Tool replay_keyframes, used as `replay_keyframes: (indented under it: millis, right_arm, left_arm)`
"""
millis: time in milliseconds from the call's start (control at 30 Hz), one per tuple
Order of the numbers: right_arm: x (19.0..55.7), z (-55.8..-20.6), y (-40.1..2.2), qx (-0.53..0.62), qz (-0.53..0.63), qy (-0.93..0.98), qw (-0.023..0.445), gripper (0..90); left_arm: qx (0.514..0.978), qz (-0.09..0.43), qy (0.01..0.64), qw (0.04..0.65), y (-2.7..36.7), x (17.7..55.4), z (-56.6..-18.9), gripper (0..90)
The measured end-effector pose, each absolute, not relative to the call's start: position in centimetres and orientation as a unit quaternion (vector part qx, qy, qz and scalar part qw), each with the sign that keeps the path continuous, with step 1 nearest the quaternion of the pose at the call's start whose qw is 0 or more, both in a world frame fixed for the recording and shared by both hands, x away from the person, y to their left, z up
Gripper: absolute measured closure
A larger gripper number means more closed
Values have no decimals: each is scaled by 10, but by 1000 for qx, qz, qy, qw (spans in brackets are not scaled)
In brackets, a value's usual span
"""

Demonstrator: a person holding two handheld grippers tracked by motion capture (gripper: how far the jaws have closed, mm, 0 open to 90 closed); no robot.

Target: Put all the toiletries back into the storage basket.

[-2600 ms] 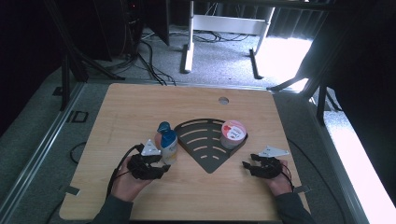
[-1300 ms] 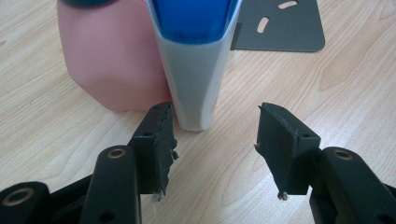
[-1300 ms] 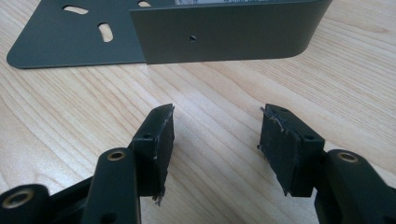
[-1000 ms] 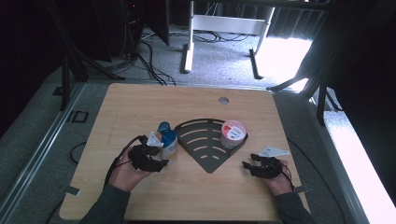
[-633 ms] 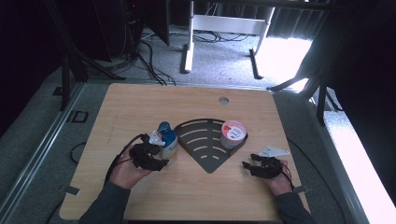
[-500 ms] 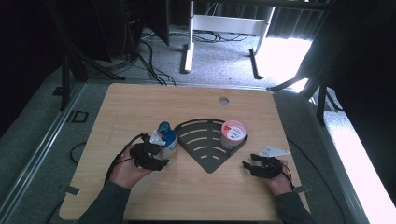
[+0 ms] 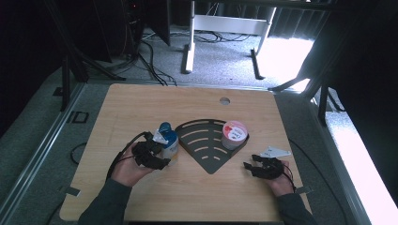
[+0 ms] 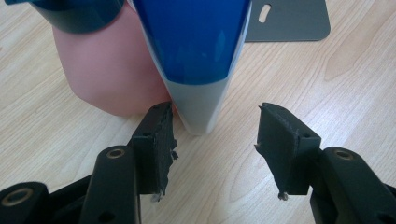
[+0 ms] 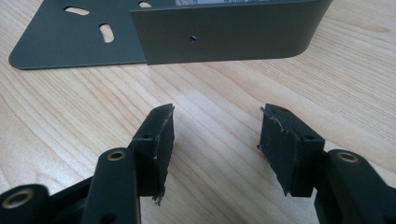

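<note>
The left gripper (image 7: 162, 152) is sitting released, jaws apart, just at nine o'clock of the blue-capped bottle (image 7: 167, 138), which is standing at the dark fan-shaped tray's (image 7: 206, 145) nine o'clock edge. At the tray's four o'clock, the right gripper (image 7: 251, 164) is resting released on bare wood.

A: Any writing you can make out?

B: None legible. The lid of the round tub (image 7: 234, 131) carries red print, too small to read. A pale label strip on the dark tray's wall (image 9: 233, 2) is cut off and blurred.
</note>
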State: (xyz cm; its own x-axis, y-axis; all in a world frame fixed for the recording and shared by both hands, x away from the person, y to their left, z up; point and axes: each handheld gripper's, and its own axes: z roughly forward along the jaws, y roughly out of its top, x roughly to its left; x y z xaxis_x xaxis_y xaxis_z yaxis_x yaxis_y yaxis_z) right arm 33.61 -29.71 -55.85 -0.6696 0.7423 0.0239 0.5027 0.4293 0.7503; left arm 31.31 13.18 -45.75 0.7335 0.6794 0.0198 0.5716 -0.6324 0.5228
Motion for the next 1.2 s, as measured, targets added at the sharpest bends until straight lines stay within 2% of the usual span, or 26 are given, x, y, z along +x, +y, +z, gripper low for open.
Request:
replay_keyframes:
  millis: [1200]
  right_arm:
    - [336, -558, -297, 376, 382, 830, 155, 442]
  left_arm:
    - [910, 100, 346, 207, 119, 328, -448, 436]
